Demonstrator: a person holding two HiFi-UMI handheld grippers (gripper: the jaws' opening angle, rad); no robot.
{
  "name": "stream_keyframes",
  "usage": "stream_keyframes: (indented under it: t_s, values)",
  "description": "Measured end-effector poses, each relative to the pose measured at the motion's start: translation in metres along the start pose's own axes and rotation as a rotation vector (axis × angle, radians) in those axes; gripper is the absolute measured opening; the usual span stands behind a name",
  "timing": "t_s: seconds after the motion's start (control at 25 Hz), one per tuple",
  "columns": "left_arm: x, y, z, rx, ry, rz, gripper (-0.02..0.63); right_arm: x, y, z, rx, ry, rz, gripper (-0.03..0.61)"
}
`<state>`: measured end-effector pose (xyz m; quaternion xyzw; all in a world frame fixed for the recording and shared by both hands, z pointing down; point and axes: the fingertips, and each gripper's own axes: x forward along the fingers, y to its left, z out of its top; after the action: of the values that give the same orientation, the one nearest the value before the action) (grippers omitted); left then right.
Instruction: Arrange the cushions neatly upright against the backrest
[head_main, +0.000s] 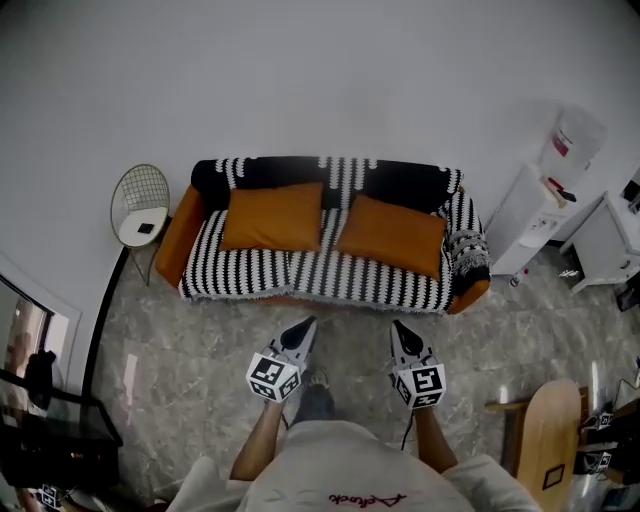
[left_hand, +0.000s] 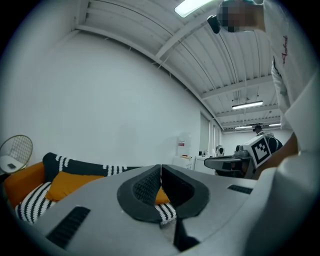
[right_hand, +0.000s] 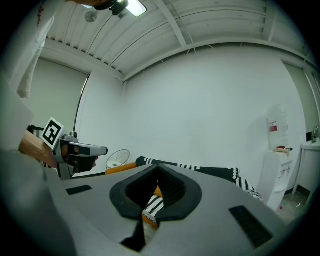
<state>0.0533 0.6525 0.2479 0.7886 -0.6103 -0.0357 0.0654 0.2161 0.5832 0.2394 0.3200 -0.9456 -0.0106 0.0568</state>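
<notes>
Two orange cushions rest on the black-and-white striped sofa (head_main: 250, 275) against the wall. The left cushion (head_main: 272, 216) lies fairly square to the backrest, and the right cushion (head_main: 392, 235) is turned slightly askew. Both grippers are held level over the floor in front of the sofa, well short of the seat edge. My left gripper (head_main: 308, 322) is shut with nothing in it, and its tips (left_hand: 161, 167) meet in front of the left cushion (left_hand: 75, 182). My right gripper (head_main: 397, 326) is also shut and empty (right_hand: 159, 167). A sliver of orange cushion (right_hand: 158, 191) shows behind its tips.
A round wire side table (head_main: 140, 205) stands by the sofa's left arm. A water dispenser (head_main: 560, 150) and white cabinets (head_main: 610, 240) stand at the right. A wooden board (head_main: 548, 440) leans at the lower right, and a dark table (head_main: 50, 430) is at the lower left. The floor is grey marble.
</notes>
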Motion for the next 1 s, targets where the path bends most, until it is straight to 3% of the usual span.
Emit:
stream_keyframes:
  t_s: [0.64, 1.0]
  values:
    - [0.113, 0.148, 0.046, 0.010, -0.009, -0.074, 0.032, 0.175, -0.051, 0.042, -0.039, 0.002, -0.083, 0.028]
    - [0.148, 0.195, 0.047, 0.008, 0.007, -0.109, 0.032, 0.226, -0.061, 0.036, -0.027, 0.014, -0.123, 0.028]
